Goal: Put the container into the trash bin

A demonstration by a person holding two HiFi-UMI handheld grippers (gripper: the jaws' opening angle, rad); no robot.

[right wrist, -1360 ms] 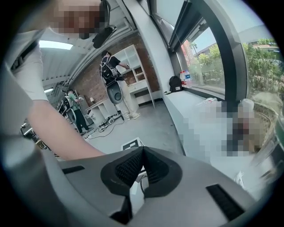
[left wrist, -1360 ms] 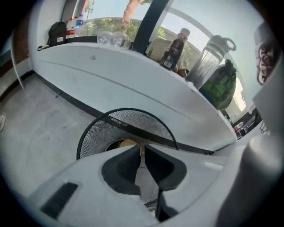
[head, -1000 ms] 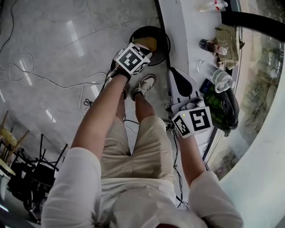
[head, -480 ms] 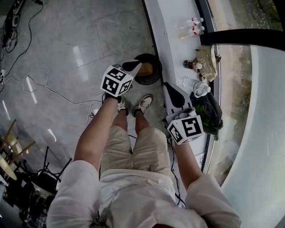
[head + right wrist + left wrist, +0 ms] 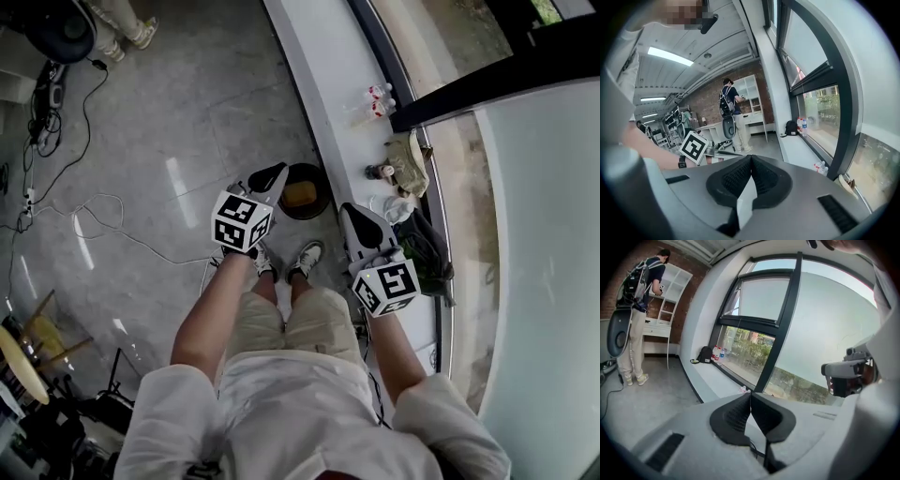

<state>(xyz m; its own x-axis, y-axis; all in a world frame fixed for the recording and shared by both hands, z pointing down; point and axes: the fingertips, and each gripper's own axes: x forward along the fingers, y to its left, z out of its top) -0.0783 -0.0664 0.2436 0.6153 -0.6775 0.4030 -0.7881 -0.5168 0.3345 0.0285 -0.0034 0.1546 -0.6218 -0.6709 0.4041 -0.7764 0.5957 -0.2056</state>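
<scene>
Head view — red-labelled bottles (image 5: 376,97) on ledge (image 5: 309,66), trash bin (image 5: 320,175) alongside

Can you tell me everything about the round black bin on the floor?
The trash bin is round, black and open on top, with no lid showing. It stands upright on the shiny grey floor, right beside the white ledge, just ahead of the person's shoes. Something orange-yellow lies inside. In the head view the left gripper overlaps its left rim; it looks raised above, not touching.
</scene>
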